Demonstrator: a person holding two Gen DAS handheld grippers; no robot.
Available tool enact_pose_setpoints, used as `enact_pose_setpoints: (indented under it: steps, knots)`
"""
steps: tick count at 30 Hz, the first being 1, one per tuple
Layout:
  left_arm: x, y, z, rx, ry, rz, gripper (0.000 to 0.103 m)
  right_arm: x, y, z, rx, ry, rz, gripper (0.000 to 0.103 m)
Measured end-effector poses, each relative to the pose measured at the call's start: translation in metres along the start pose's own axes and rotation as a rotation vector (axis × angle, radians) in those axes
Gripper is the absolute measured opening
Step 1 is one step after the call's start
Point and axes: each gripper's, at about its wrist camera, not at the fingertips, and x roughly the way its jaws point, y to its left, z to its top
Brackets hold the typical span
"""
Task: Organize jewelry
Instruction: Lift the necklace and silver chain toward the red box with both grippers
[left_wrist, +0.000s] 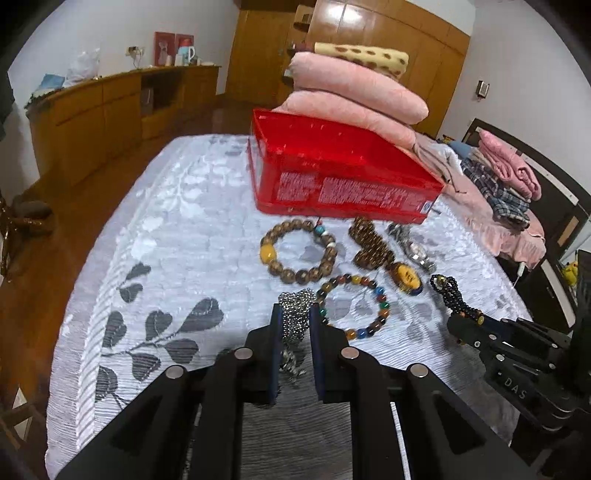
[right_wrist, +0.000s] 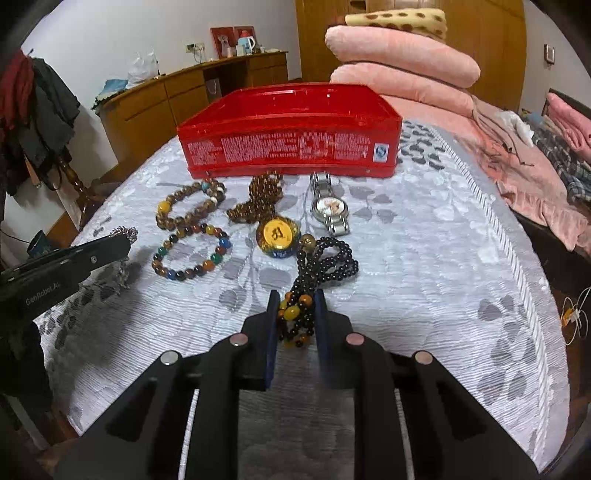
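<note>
A red plastic box (left_wrist: 332, 173) (right_wrist: 291, 133) stands on the bed, with jewelry laid in front of it. My left gripper (left_wrist: 295, 314) is shut on a silver chain (left_wrist: 293, 314), which hangs a little above the cover. My right gripper (right_wrist: 295, 299) is shut on the amber end of a black bead necklace (right_wrist: 325, 258); its far loop lies on the cover. A brown bead bracelet (left_wrist: 299, 251), a multicoloured bracelet (left_wrist: 354, 306), a brown bead string with a yellow pendant (right_wrist: 277, 236) and a silver watch (right_wrist: 328, 206) lie between.
The bed has a white leaf-patterned cover (left_wrist: 166, 258). Folded pink blankets (left_wrist: 354, 96) are stacked behind the box, with more clothes (left_wrist: 506, 173) at the right. A wooden cabinet (left_wrist: 110, 114) stands at the left wall, beyond the wooden floor.
</note>
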Motion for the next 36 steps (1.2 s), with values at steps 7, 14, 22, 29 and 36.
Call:
enact_pose_setpoints:
  steps: [7, 14, 22, 29, 36]
  knots:
    - [-0.012, -0.008, 0.013, 0.014, -0.044, -0.023, 0.014, -0.016, -0.006, 0.01, 0.008, -0.044, 0.015, 0.015]
    - [-0.019, -0.015, 0.029, 0.028, -0.087, -0.044, 0.014, -0.028, -0.012, 0.024, 0.006, -0.09, 0.017, 0.014]
    - [-0.025, -0.021, 0.047, 0.036, -0.131, -0.057, 0.014, -0.036, -0.016, 0.043, -0.001, -0.132, 0.022, 0.014]
    - [-0.023, -0.025, 0.062, 0.037, -0.152, -0.06, 0.014, -0.033, -0.016, 0.057, -0.002, -0.147, 0.03, 0.014]
    - [-0.015, -0.028, 0.08, 0.035, -0.169, -0.061, 0.014, -0.028, -0.019, 0.078, -0.003, -0.165, 0.037, 0.014]
